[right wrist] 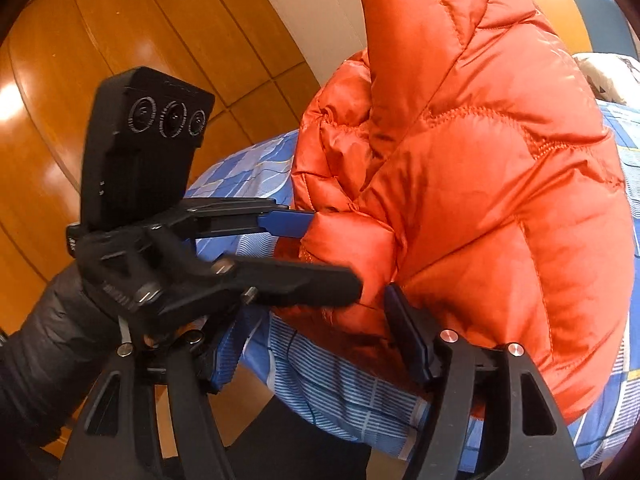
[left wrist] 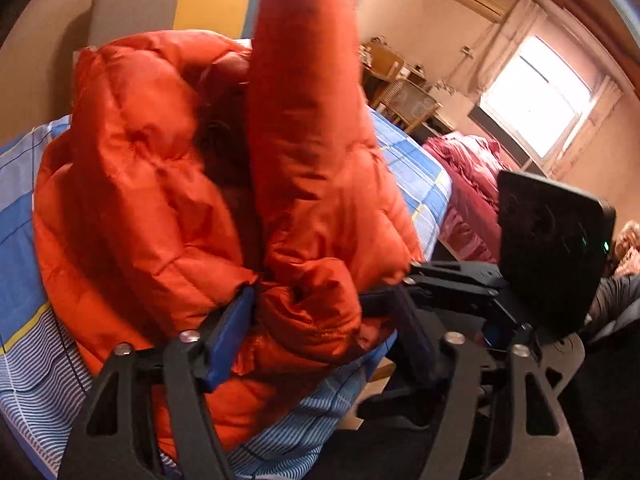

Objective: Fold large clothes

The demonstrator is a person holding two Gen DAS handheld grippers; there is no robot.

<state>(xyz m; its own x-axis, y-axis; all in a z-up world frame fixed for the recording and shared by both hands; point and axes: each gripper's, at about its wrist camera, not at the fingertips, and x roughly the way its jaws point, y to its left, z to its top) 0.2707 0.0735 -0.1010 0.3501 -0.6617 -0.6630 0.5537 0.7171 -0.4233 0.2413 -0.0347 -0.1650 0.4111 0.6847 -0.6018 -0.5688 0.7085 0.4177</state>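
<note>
An orange quilted down jacket (left wrist: 168,184) is bunched up on a bed with a blue checked sheet (left wrist: 24,216). One sleeve or folded part (left wrist: 304,80) stands up high. My left gripper (left wrist: 316,320) has its blue-padded fingers spread around a thick bundle of the jacket's lower edge. In the right wrist view the jacket (right wrist: 480,184) fills the right side. My right gripper (right wrist: 320,352) has its fingers wide, with jacket fabric between them. The left gripper (right wrist: 320,248) also shows there, reaching in from the left and clamped on the jacket's edge.
The bed's near edge and sheet overhang (right wrist: 340,392) are just below the grippers. A wooden floor (right wrist: 80,60) lies to the left. A second bed with a dark red cover (left wrist: 472,184), a wicker chair (left wrist: 408,100) and a bright window (left wrist: 536,92) are beyond.
</note>
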